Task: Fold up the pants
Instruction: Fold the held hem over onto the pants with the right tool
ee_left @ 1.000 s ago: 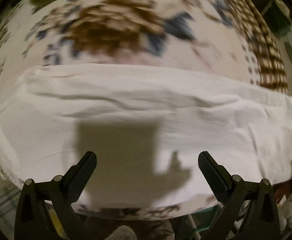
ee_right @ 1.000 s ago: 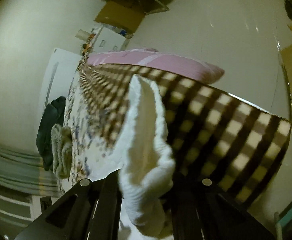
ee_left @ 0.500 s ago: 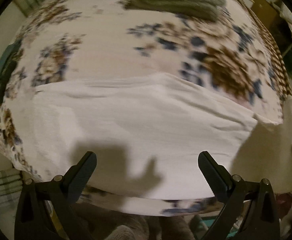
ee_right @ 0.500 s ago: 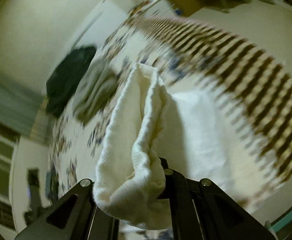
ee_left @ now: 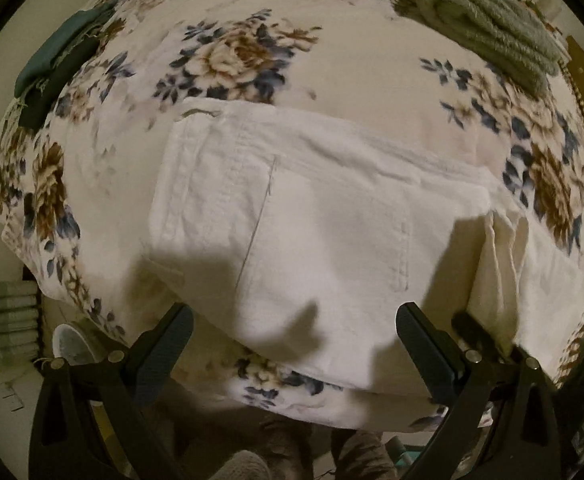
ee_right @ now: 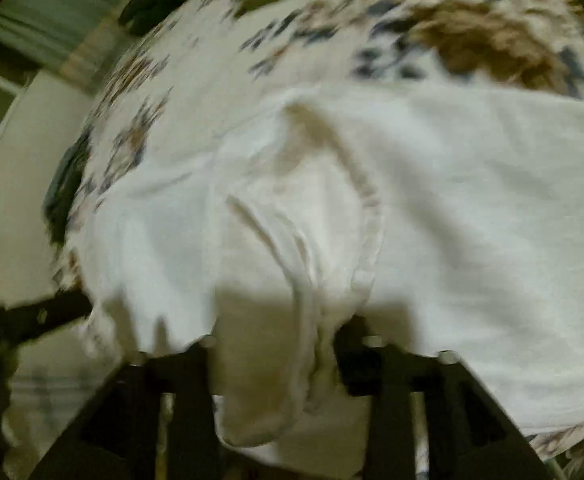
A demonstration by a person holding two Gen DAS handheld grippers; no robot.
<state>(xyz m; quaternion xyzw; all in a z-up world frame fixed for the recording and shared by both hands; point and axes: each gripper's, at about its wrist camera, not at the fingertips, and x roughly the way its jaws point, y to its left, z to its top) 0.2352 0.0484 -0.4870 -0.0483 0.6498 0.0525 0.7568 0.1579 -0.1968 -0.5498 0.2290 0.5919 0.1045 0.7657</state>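
Now that the right tool pinching the pants swings over the bed, looks half folded, left tool spread wide.

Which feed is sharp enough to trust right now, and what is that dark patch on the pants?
Left wrist view: sharp; the dark patch on the white cotton pants is the open left tool's shadow. Right wrist view: motion-blurred, right tool shut on cloth.

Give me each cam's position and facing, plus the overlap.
Left wrist: on the left claw, above the bed's near edge, looking down at the pants; its open fingers show, the right claw at right.
Right wrist: on the right claw, low over the pants, blurred; fingers shut on a fold.
Shared: pants, blanket, grey towel.
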